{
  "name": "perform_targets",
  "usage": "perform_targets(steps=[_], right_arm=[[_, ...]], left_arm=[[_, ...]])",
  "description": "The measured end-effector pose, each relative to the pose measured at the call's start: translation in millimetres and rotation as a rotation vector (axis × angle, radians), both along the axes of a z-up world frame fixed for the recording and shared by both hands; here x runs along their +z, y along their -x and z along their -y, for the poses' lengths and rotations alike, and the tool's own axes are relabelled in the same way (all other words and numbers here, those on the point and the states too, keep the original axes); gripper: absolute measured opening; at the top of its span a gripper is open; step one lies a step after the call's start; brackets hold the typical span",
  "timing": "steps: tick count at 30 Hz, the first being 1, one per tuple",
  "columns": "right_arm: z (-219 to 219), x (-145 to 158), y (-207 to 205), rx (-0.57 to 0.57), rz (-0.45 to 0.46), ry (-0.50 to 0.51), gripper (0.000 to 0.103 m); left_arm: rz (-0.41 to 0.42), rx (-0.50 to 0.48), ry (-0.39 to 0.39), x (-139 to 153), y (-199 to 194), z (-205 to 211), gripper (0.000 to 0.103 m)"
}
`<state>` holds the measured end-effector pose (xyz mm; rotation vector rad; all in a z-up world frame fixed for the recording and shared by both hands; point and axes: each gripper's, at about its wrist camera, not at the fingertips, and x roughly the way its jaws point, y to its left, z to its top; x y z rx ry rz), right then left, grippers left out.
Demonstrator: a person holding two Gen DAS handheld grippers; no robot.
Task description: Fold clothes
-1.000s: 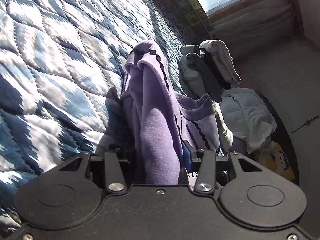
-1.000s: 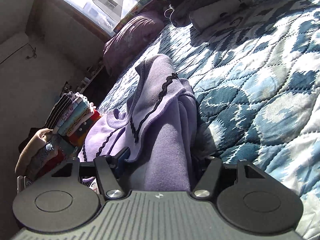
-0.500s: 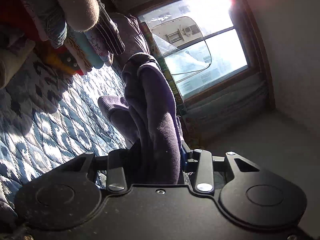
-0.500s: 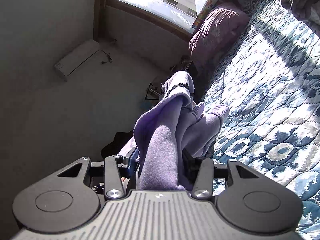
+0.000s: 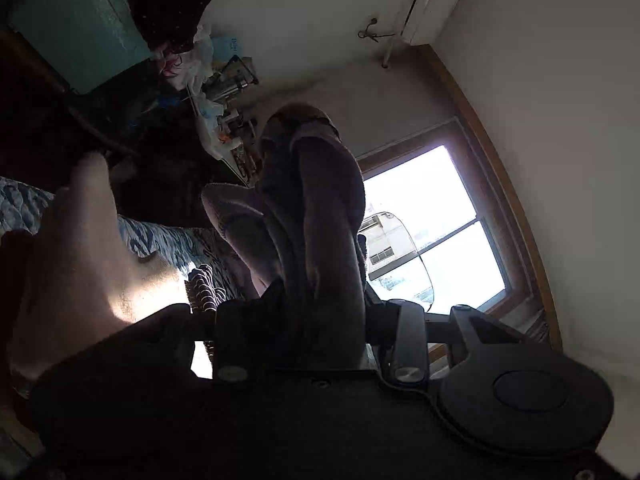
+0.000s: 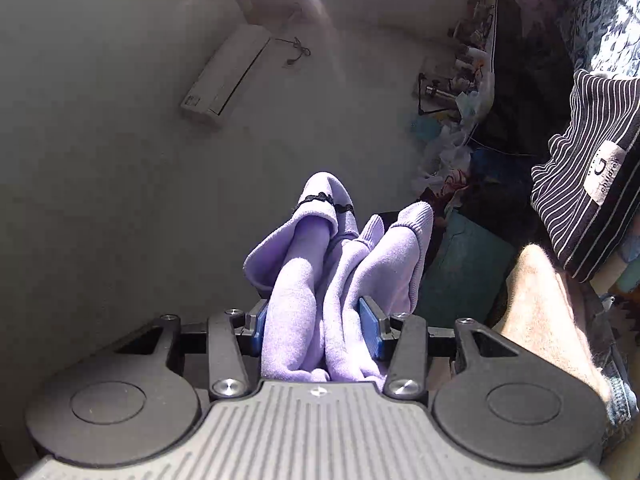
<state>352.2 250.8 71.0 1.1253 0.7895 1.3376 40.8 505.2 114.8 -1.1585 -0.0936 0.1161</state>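
Since the earlier frames both cameras had swung upward, away from the blue-and-white quilted bedspread that filled them a second before, and the soft lilac knitted garment with black scalloped trim point(image 6: 320, 280) had gone up with them, off the bed.

Seen from the right wrist, the right gripper point(image 6: 316, 320) was closed on a thick bunch of that garment, its blue pads point(image 6: 370, 326) pressed against the fabric on either side. Ribbed cuffs and a trimmed edge stood up beyond the jaws, in front of a pale wall carrying a white wall-mounted air-conditioning unit point(image 6: 224, 76). At the right edge hung a dark garment with thin white stripes and a sewn label point(image 6: 588, 172), beside a beige cloth point(image 6: 548, 312) and a strip of the patterned bedspread point(image 6: 600, 16).

From the left wrist the scene was backlit and dim. The left gripper point(image 5: 316, 320) was likewise clamped on a dark-looking fold of the same garment point(image 5: 316, 216), which rose in front of a bright wood-framed window point(image 5: 432, 224). The bedspread point(image 5: 160, 240) showed at lower left, partly behind a pale cloth point(image 5: 76, 248) close to the lens. A cluttered shelf of small items point(image 5: 224, 92) sat in shadow further back; its contents were too dark to tell apart. The same air-conditioning unit point(image 5: 436, 0) appeared at the top right.
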Motion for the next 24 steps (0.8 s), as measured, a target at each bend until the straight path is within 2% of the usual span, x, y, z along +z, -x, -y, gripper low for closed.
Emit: perform_targets(steps=[1, 2, 3, 4, 5, 7, 9, 12, 14, 15, 16, 17, 19, 21, 24], right_arm=[[-12.0, -25.8, -4.0, -0.022, -0.053, 0.076, 0.048], [-25.3, -57.8, -3.3, -0.028, -0.115, 0.198, 0.046], [-32.4, -79.1, -1.6, -0.043, -0.145, 0.230, 0.044], [-38.6, -98.9, 0.2, -0.059, -0.170, 0.249, 0.042], [-38.5, -100.1, 3.7, -0.086, -0.157, 0.230, 0.042], [-40.0, -82.2, 9.0, -0.095, -0.089, 0.216, 0.044], [-37.5, -69.3, 12.6, -0.103, -0.043, 0.259, 0.046], [-17.5, -51.2, 17.0, -0.184, -0.001, 0.296, 0.057], [-0.2, -38.4, 22.3, -0.221, 0.024, 0.302, 0.076], [13.5, -28.6, 28.1, -0.230, 0.064, 0.312, 0.078], [27.6, -22.5, 34.6, -0.237, 0.107, 0.335, 0.079], [41.6, -17.1, 41.1, -0.242, 0.151, 0.358, 0.082], [69.7, -6.2, 54.1, -0.253, 0.239, 0.405, 0.088], [118.4, -4.5, 76.2, -0.251, 0.327, 0.465, 0.092], [177.0, -7.8, 111.7, -0.262, 0.431, 0.563, 0.100]], left_arm=[[-0.081, 0.024, 0.014, -23.3, -8.1, -7.9, 0.036], [-0.162, 0.048, 0.028, -46.6, -16.2, -15.7, 0.036], [-0.232, 0.069, 0.036, -69.1, -23.8, -22.9, 0.037], [-0.241, 0.072, 0.014, -84.8, -28.1, -26.2, 0.037], [-0.239, 0.070, 0.011, -88.5, -29.3, -26.6, 0.036], [-0.225, 0.083, 0.006, -76.9, -25.9, -22.8, 0.037], [-0.248, 0.096, -0.001, -68.2, -26.9, -20.4, 0.038], [-0.252, 0.085, -0.007, -67.9, -28.6, -18.7, 0.042], [-0.254, 0.086, -0.049, -58.8, -20.6, -12.2, 0.055], [-0.240, 0.113, -0.066, -54.9, -12.7, -8.3, 0.061], [-0.226, 0.139, -0.084, -50.9, -4.8, -4.4, 0.077], [-0.213, 0.163, -0.102, -47.5, 3.2, -0.6, 0.081], [-0.199, 0.184, -0.146, -47.2, 21.5, 6.7, 0.081], [-0.187, 0.203, -0.192, -47.6, 39.5, 14.7, 0.083], [-0.215, 0.196, -0.273, -59.5, 63.3, 39.1, 0.089]])
